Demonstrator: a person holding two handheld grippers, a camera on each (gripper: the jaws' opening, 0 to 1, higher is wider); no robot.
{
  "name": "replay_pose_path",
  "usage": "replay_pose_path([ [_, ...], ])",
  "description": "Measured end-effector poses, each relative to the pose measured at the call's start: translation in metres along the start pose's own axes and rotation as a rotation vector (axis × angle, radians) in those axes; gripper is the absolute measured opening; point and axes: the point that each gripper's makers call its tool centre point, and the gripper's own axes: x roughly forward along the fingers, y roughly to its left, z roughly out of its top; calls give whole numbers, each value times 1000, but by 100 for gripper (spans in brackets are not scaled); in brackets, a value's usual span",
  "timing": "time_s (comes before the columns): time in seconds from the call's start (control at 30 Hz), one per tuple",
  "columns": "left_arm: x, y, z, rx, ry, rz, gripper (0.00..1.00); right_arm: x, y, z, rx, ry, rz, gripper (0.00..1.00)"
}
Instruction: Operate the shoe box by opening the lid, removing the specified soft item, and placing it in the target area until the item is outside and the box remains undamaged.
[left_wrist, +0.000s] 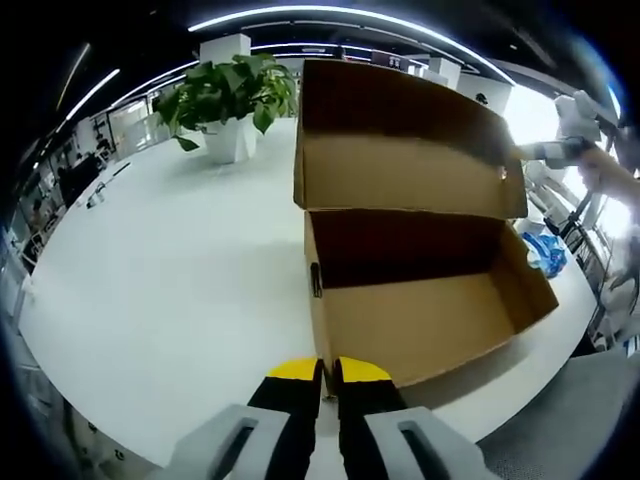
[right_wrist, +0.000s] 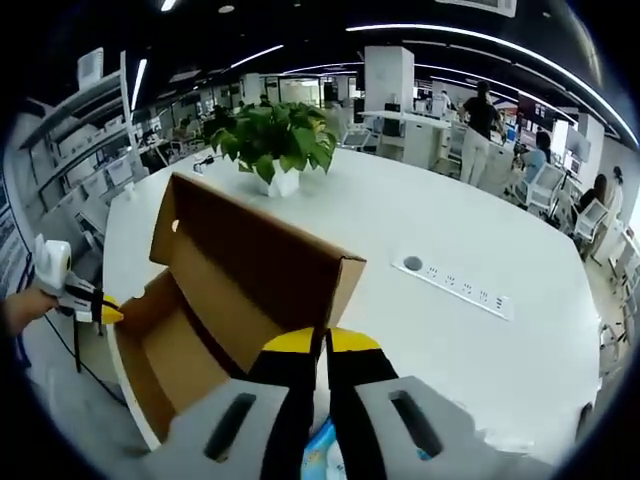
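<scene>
Brown corrugated cardboard shoe box (left_wrist: 420, 300), lid upright, on the round white table (left_wrist: 180, 260); we judge it light and crushable. Pale blue crinkly soft packet (left_wrist: 545, 252) beside its far end; pinch mid-body. Left gripper (left_wrist: 327, 372) and right gripper (right_wrist: 320, 342): jaws nearly together, empty.

A brown cardboard shoe box (left_wrist: 420, 300) is seen standing on the white tabletop (left_wrist: 180, 270), its hinged lid (left_wrist: 400, 140) raised upright behind it and its interior bare; a light blue soft item (left_wrist: 545, 252) lies just beside it
</scene>
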Motion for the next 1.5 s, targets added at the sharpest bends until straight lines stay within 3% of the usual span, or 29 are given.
replay_pose_path([
  [0.83,-3,0,-1,0,-26,-18,6,-36,31,-19,0,-89,1,2],
  [1.03,-10,3,-1,-7,-48,-9,15,-42,39,-26,-1,-101,7,3],
  [1.17,-17,3,-1,-22,-65,-7,16,-46,43,-31,1,-105,10,3],
  [1.33,-27,4,6,-24,-100,-2,18,-50,50,-38,-16,-110,9,3],
  [1.5,-41,5,23,-11,-150,3,20,-54,55,-45,-33,-112,6,4],
])
